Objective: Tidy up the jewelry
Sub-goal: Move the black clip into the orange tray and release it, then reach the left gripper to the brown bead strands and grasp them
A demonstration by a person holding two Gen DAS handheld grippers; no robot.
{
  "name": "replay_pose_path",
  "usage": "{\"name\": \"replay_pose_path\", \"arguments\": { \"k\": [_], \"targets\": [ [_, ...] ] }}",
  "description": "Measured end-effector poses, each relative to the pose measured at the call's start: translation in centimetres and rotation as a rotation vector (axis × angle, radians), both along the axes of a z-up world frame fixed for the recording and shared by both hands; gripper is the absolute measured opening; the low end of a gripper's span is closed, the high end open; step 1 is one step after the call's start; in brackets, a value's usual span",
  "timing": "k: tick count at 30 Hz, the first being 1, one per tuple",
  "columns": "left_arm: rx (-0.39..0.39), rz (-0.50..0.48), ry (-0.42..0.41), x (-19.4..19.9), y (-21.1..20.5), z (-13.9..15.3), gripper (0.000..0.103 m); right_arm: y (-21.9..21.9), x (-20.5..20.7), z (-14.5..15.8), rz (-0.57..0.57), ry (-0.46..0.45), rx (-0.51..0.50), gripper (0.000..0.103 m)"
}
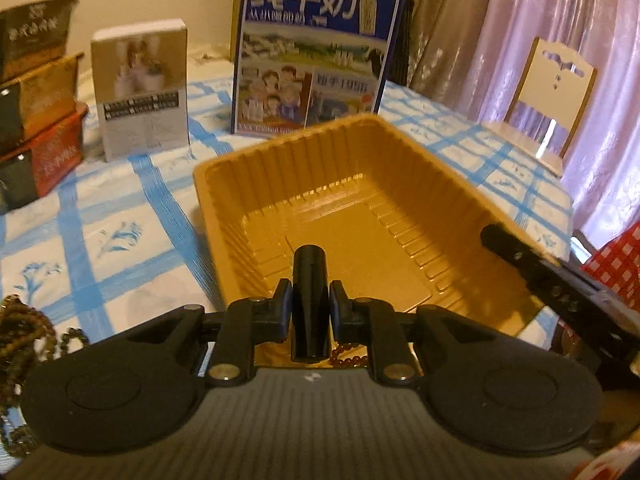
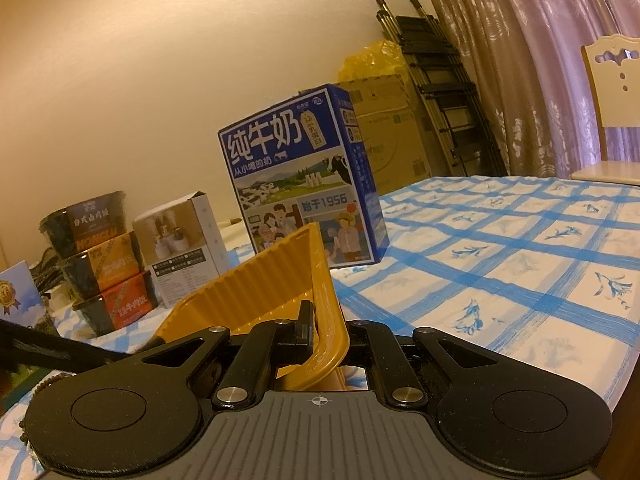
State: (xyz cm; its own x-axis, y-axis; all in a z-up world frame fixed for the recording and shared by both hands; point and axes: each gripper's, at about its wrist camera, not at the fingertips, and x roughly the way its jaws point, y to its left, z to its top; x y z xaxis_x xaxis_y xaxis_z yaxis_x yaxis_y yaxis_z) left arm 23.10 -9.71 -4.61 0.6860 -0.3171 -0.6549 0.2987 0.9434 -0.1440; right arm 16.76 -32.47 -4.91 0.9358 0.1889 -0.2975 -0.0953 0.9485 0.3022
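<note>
Two grippers engaged: left gripper (image 1: 309, 312) clamped on a black cylinder (image 1: 309, 300) above the yellow tray's (image 1: 248, 184) near edge, red beads (image 1: 349, 356) beneath. Right gripper (image 2: 326, 330) pinches tray's rim (image 2: 324, 292), tilting it. Milk box (image 1: 316, 52) just behind; checked table (image 2: 520, 264) open to the right.

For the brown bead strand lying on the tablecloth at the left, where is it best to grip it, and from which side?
The brown bead strand lies heaped flat on the tablecloth, so probably come from above and pinch where several loops bunch together. Both grippers are busy now: the left gripper holds a black cylinder, the right gripper the yellow tray.
</note>
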Motion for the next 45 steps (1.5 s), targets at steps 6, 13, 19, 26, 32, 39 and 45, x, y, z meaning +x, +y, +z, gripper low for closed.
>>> {"name": "replay_pose_path", "arguments": {
  "k": [6,13,19,26,32,39,45],
  "targets": [
    [0.012,0.034,0.032,1.0,-0.3,-1.6,0.017,0.0,0.0,0.0,0.001,-0.002,-0.002,0.007],
    [-0.048,0.076,-0.004,0.3,0.6,-0.6,0.017,0.2,0.0,0.1,0.002,-0.002,-0.004,0.007],
    [-0.094,0.158,-0.075,-3.5,4.1,1.3,0.017,0.2,0.0,0.1,0.002,-0.001,-0.003,0.007],
    [0.007,0.317,-0.043,-8.8,10.5,0.6,0.017,0.2,0.0,0.1,0.001,0.000,-0.004,0.007],
    [0.076,0.450,0.020,-10.9,15.7,-0.8,0.017,0.2,0.0,0.1,0.000,0.000,-0.003,0.007],
    [0.143,0.440,-0.002,-9.6,18.0,-0.9,0.017,0.2,0.0,0.1,0.001,0.000,-0.004,0.007],
    [0.211,0.405,-0.026,-8.2,18.2,-1.4,0.018,0.2,0.0,0.1,0.001,0.000,-0.005,0.007]
  ]
}}
